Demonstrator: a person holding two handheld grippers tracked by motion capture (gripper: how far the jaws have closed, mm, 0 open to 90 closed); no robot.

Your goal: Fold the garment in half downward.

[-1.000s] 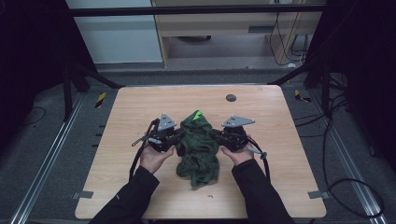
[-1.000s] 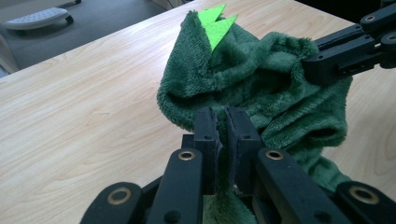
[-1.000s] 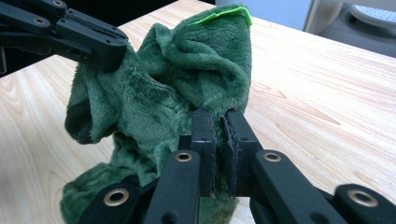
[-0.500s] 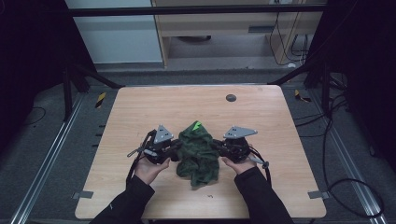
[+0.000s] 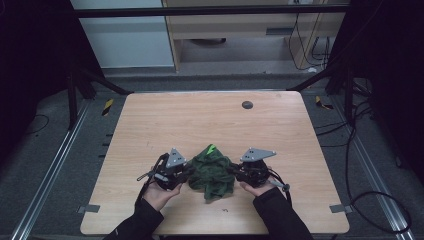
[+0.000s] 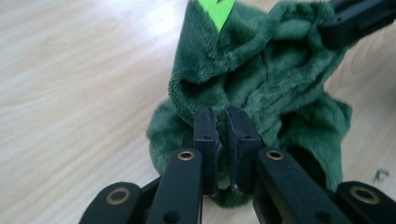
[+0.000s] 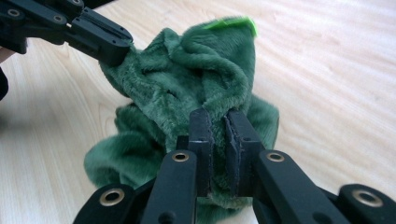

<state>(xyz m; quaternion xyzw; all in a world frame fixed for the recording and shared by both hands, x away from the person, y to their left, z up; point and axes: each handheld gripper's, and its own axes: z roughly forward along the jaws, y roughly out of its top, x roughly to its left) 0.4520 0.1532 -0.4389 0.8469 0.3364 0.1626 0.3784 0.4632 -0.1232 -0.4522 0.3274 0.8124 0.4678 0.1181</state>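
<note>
Green plush fabric bundle (image 5: 212, 172) is sitting bunched on the wooden worktop (image 5: 210, 120) toward six o'clock; you are clamping it with the left gripper (image 5: 186, 173) at nine o'clock and the right gripper (image 5: 234, 171) at three.

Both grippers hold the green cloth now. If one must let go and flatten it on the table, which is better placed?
Neither clearly. The left gripper and right gripper pinch the bunched green cloth from opposite sides, equally near. Its loose fold trails toward the right, so perhaps the right.
</note>
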